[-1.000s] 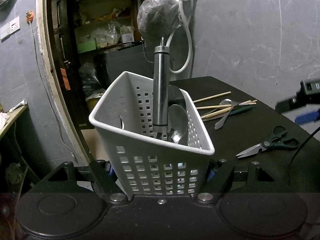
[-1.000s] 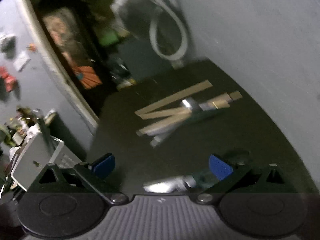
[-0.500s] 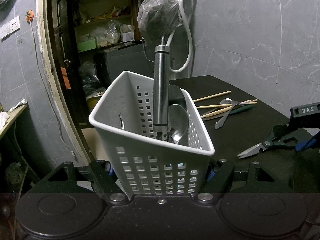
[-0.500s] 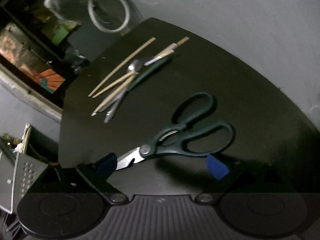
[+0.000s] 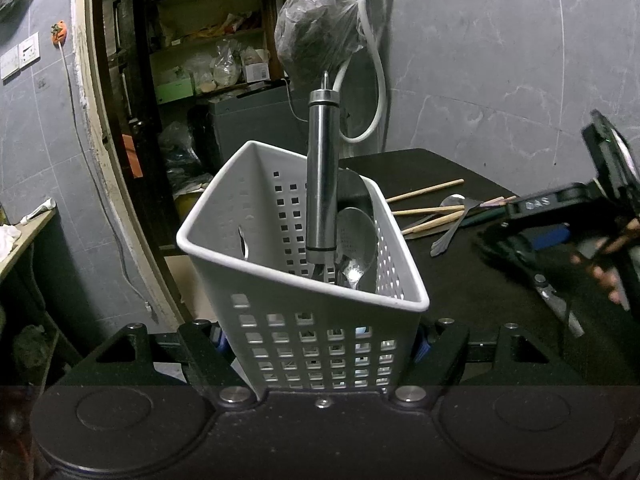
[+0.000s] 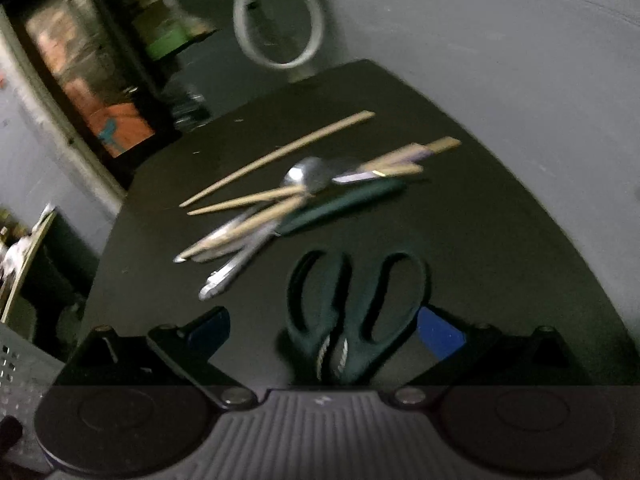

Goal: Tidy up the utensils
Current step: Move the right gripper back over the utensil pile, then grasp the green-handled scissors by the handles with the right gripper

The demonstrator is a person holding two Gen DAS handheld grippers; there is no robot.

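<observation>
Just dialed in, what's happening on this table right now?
A person is sorting utensils with two handheld grippers. The left gripper is clamped on a white perforated plastic caddy, which already holds a steel-handled tool and a metal spoon. The right gripper is open, its blue-padded fingers on either side of the dark green kitchen scissors lying on the black table. Wooden chopsticks and more cutlery wait beyond.
</observation>
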